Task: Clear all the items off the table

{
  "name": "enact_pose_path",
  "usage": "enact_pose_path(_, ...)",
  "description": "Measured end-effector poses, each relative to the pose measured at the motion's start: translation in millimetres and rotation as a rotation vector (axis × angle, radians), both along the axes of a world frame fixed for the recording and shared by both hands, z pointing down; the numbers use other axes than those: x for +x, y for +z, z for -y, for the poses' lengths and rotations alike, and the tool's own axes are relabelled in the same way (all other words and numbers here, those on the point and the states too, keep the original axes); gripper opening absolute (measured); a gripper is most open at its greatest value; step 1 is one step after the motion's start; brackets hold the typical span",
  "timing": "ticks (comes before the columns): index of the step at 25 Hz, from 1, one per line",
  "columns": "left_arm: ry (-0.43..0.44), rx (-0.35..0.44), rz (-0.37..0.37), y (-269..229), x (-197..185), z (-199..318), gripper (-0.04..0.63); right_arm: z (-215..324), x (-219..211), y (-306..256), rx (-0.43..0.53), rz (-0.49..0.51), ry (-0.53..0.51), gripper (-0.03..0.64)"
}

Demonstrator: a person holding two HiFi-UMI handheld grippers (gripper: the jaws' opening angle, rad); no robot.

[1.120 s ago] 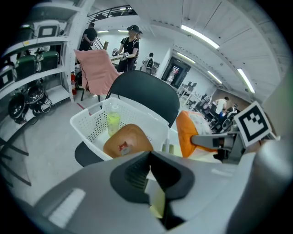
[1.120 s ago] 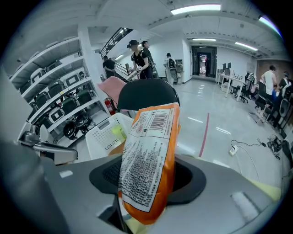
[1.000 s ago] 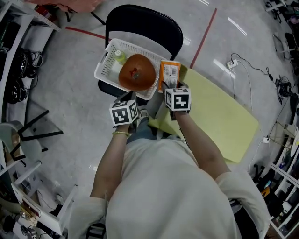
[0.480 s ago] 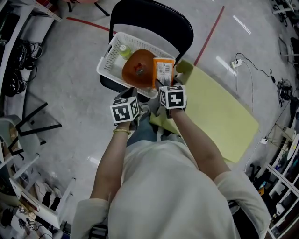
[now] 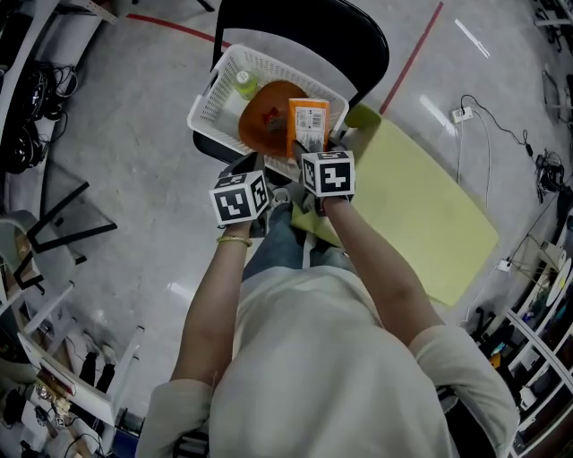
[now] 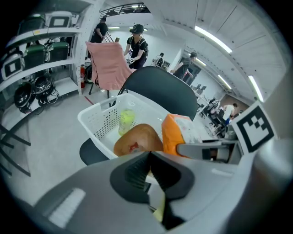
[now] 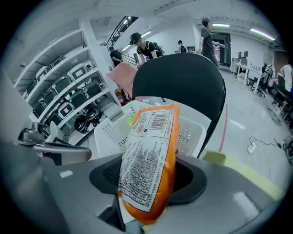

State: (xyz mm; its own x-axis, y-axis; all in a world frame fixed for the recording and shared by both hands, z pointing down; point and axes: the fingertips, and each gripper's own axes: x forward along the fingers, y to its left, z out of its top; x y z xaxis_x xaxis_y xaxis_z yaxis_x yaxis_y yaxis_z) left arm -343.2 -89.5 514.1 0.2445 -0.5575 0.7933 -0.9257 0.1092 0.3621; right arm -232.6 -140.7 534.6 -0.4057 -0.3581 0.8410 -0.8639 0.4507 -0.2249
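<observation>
Right jaws clamp the lower end of an orange snack packet point(image 7: 151, 151), part-open to its width, and the right gripper point(image 7: 147, 177) holds it upright, barcode end up. Left gripper point(image 6: 150, 171) has its jaws pressed fully together, nothing between them. From the head view, the packet point(image 5: 307, 123) hangs over the near right part of the white basket point(image 5: 210, 103), with the right gripper point(image 5: 313, 148) just behind it and the left gripper point(image 5: 255, 172) beside it at the basket's near edge. The basket sits on a black chair point(image 5: 304, 27) left of the yellow-green table point(image 5: 421, 206). Inside the basket lie a brown rounded item point(image 5: 264, 116) and a green bottle point(image 5: 243, 85).
</observation>
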Motion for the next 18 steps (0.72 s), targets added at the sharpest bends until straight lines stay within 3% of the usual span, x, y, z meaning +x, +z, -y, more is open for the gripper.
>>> enact_pose_path(11, 0.001, -0.003, -0.004, 2.7, -3.6, 0.8, 0.009, -1.3, -14.2, 5.2, -0.038, 0.037, -0.008, 0.266)
enact_pose_path(16, 0.007, 0.001, -0.008, 2.0, -2.2, 1.2, 0.009, 2.1, -16.1, 0.5, 0.008, 0.057, -0.01, 0.354)
enact_pose_path(18, 0.009, 0.003, -0.009, 2.4, -1.6, 2.0, 0.009, 4.7, -16.0, -3.0, 0.029, 0.063, -0.011, 0.352)
